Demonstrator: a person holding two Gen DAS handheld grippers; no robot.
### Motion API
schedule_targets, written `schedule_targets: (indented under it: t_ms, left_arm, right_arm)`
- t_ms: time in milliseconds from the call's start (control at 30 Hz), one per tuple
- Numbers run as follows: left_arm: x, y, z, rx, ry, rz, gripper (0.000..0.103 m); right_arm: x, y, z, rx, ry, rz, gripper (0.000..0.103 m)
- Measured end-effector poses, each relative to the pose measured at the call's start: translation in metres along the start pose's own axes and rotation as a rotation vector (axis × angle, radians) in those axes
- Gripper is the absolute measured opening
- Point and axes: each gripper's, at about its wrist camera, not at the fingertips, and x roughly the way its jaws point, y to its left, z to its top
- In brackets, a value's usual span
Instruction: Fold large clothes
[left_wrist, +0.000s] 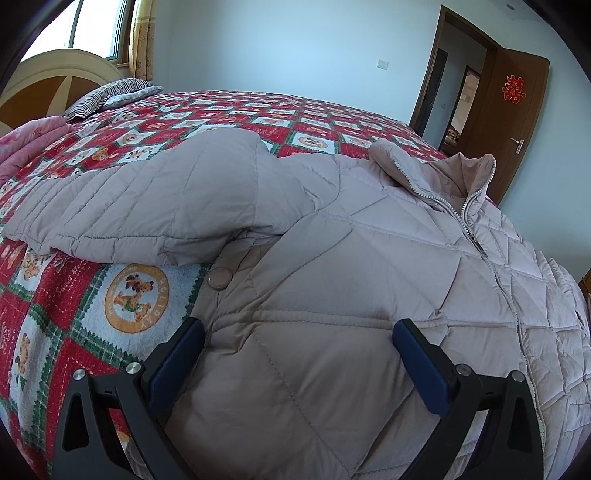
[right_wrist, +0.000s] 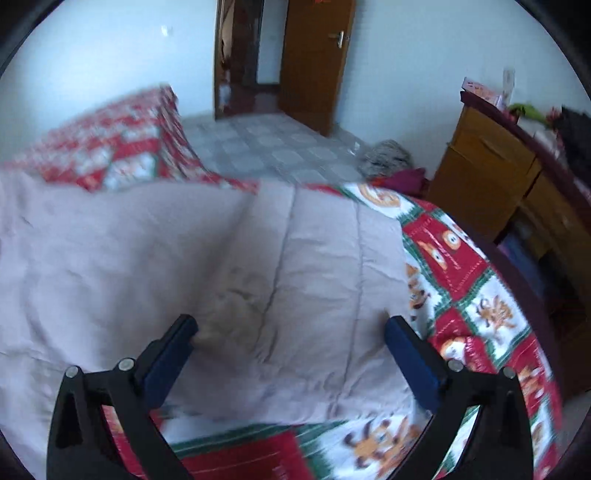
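Note:
A pale beige quilted jacket (left_wrist: 332, 258) lies spread on the bed, zipped at the front, collar toward the far right, one sleeve (left_wrist: 129, 206) stretched out to the left. My left gripper (left_wrist: 297, 332) hovers open over the jacket's lower front, its blue pads wide apart with only flat fabric below. In the right wrist view, which is blurred, a smooth part of the jacket (right_wrist: 221, 266) covers the bed near its corner. My right gripper (right_wrist: 291, 328) is open just above that fabric, and nothing is pinched between its pads.
The bed carries a red, green and white bear-patterned blanket (left_wrist: 129, 295), with a striped pillow (left_wrist: 110, 96) and pink bedding (left_wrist: 29, 136) near the headboard. A wooden dresser (right_wrist: 498, 184) stands beyond the bed's right corner. An open brown door (right_wrist: 314, 62) and tiled floor (right_wrist: 277, 144) lie ahead.

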Motion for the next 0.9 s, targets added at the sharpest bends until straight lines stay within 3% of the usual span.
schedule_targets:
  t_ms: [67, 133, 200, 300, 433, 667, 900]
  left_arm:
    - [0.0, 0.0, 0.0, -0.001, 0.0, -0.001, 0.102]
    - [0.0, 0.0, 0.0, -0.001, 0.0, -0.001, 0.102]
    - [0.0, 0.0, 0.0, -0.001, 0.0, -0.002, 0.102]
    - [0.001, 0.0, 0.0, -0.004, -0.002, -0.006, 0.102]
    - [0.001, 0.0, 0.0, -0.005, -0.003, -0.008, 0.102]
    - [-0.001, 0.001, -0.001, -0.017, -0.01, -0.022, 0.102]
    - [-0.004, 0.004, -0.002, -0.028, -0.018, -0.036, 0.102]
  right_arm:
    - [-0.002, -0.013, -0.001, 0.069, -0.02, 0.041, 0.078]
    - [-0.005, -0.028, 0.0, 0.145, -0.016, 0.046, 0.039]
    - [-0.015, -0.042, 0.002, 0.207, -0.037, 0.058, 0.02]
    - [-0.044, -0.048, 0.005, 0.262, -0.105, 0.115, 0.018]
    - [-0.091, -0.021, 0.017, 0.228, -0.184, 0.219, 0.018]
    - [-0.16, 0.09, 0.03, 0.044, -0.261, 0.369, 0.018]
    - [-0.148, 0.202, 0.014, -0.091, -0.183, 0.507, 0.018]
